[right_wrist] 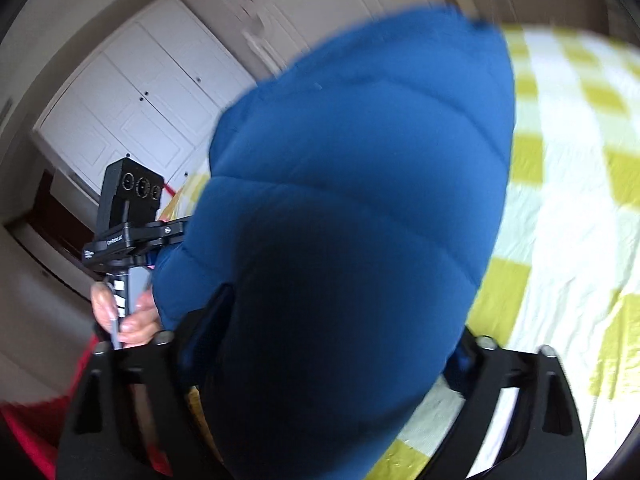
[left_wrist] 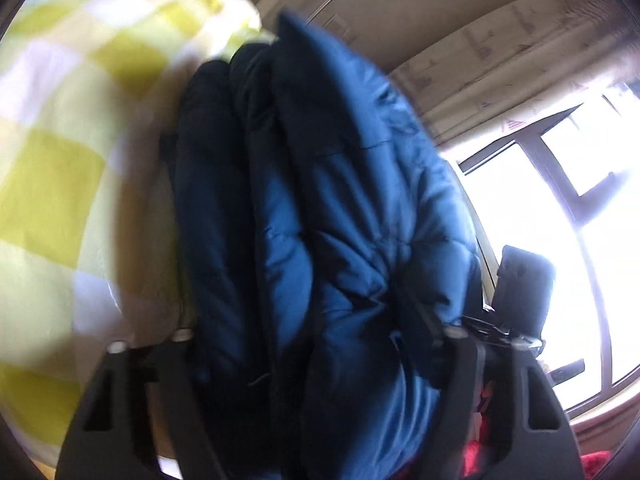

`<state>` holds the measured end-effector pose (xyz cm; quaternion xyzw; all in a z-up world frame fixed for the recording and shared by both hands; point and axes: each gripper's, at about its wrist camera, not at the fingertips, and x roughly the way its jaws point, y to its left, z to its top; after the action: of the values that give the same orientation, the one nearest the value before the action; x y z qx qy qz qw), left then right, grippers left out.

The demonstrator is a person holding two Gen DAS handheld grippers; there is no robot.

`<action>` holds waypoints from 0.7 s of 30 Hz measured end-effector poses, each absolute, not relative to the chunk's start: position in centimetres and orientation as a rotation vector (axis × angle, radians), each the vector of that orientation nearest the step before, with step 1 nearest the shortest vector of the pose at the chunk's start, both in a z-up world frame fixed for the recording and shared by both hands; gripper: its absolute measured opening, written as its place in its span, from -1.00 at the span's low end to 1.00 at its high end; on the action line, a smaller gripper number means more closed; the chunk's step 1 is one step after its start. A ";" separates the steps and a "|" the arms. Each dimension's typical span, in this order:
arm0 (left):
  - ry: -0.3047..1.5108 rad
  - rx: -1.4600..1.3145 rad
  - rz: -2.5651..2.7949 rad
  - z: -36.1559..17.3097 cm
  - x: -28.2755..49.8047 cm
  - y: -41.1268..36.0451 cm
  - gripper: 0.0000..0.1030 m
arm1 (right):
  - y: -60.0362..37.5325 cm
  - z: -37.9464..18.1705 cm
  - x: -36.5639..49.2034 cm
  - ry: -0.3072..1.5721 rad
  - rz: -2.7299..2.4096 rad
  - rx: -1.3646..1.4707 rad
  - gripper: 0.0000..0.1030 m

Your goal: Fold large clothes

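Note:
A blue puffer jacket (left_wrist: 340, 208) fills the middle of the left wrist view, bunched in thick folds between the fingers of my left gripper (left_wrist: 316, 344), which is shut on it and holds it up. The same jacket (right_wrist: 360, 200) fills the right wrist view, and my right gripper (right_wrist: 324, 344) is shut on its bulk. The fingertips of both grippers are hidden in the fabric. The left gripper's body and camera, in the person's hand, show at the left of the right wrist view (right_wrist: 128, 216). The right gripper's body shows in the left wrist view (left_wrist: 520, 284).
A bed with a yellow-and-white checked cover (right_wrist: 560, 200) lies under and beside the jacket; it also shows in the left wrist view (left_wrist: 60, 180). White wardrobe doors (right_wrist: 132, 100) stand behind. A bright window (left_wrist: 540, 220) and a curtain (left_wrist: 500, 72) are at the right. Red cloth (right_wrist: 24, 420) shows low.

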<state>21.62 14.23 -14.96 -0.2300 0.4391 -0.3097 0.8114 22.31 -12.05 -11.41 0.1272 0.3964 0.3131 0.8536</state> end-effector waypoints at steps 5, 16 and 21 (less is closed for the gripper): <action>0.777 -0.447 -0.684 -10.9 21.9 10.8 0.00 | -15.0 -6.7 21.8 0.647 0.572 0.179 0.40; 0.853 -0.520 -0.703 -12.3 38.3 -4.1 0.02 | -28.3 -7.3 33.9 0.760 0.300 0.186 0.39; 0.872 -0.563 -0.680 -15.8 39.1 -6.0 0.51 | -30.8 -9.7 33.4 0.831 0.245 0.284 0.77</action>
<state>39.07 -5.97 -15.80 -0.2636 0.4084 -0.3186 0.8138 33.43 -30.76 -9.68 0.1371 0.4011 0.1182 0.8980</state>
